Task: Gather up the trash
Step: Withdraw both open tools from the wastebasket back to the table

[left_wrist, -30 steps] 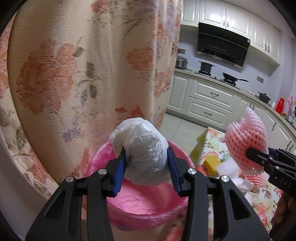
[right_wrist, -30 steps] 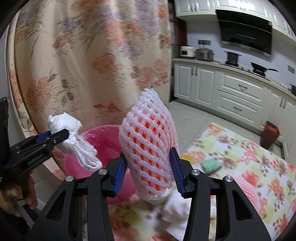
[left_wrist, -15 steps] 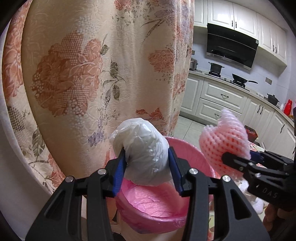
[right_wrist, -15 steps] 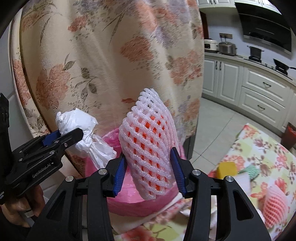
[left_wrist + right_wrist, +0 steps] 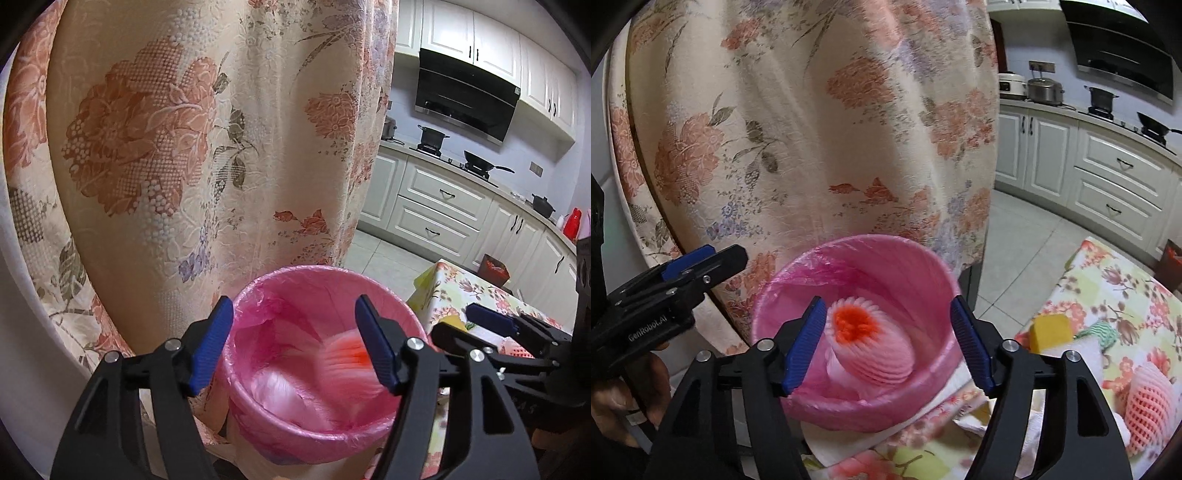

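Both grippers, left (image 5: 295, 347) and right (image 5: 888, 345), gape empty above the bin (image 5: 934, 266); remaining foam net (image 5: 1145, 406) lies right of the bin, nearer the right gripper

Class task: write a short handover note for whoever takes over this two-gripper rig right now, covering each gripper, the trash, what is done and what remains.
Left gripper: open, empty, above the pink-lined bin.
Right gripper: open, empty, also above the bin.
Done: a foam fruit net is in the bin, blurred as if just dropped; something whitish lies beside it, too blurred to name.
Left: on the floral tablecloth, another foam net, a yellow sponge, a green-and-white item and white paper remain to be collected.
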Motion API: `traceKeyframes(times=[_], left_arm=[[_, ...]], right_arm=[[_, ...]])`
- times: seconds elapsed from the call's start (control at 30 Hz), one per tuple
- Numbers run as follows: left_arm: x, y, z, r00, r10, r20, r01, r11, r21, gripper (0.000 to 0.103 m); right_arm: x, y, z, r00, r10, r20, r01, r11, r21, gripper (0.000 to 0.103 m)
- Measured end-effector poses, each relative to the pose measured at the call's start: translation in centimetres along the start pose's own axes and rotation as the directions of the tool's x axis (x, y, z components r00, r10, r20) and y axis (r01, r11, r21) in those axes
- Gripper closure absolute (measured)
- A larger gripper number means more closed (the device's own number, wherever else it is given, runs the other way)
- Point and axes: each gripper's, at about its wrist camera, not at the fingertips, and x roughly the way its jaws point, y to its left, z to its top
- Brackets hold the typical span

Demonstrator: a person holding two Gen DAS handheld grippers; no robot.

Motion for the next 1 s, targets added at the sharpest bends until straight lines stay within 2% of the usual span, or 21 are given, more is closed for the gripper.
traceKeyframes(times=[0.13, 0.2, 0.33, 0.63, 1.0], left_arm=[[-0.2, -0.5, -0.3, 1.0, -0.014, -0.002, 0.014, 1.0, 0.006, 0.036], [-0.3, -0.7, -0.3, 1.0, -0.018, 0.003, 0.018, 1.0, -0.003, 0.028], [-0.4, -1.7, -0.5, 0.999, -0.036, 0.002, 0.036, 0.999, -0.01, 0.023], [-0.8, -5.2, -1.8, 0.995, -0.1, -0.02, 0.101, 0.994, 0.03, 0.022], [-1.0, -9.4, -3.4, 0.985, -0.168, -0.052, 0.171, 0.983, 0.063, 0.023]], right_arm=[[-1.5, -1.1, -0.4, 0.999, -0.041, 0.027, 0.041, 0.999, 0.013, 0.03], [-2.4, -1.7, -0.7, 0.997, -0.066, 0.038, 0.065, 0.998, 0.018, 0.029], [-4.3, -3.0, -1.2, 0.993, -0.103, 0.061, 0.101, 0.994, 0.034, 0.027], [-8.4, -6.3, -3.4, 0.976, -0.2, 0.082, 0.194, 0.978, 0.075, 0.026], [-12.8, -11.5, -7.5, 0.949, -0.31, 0.054, 0.298, 0.941, 0.161, 0.025]])
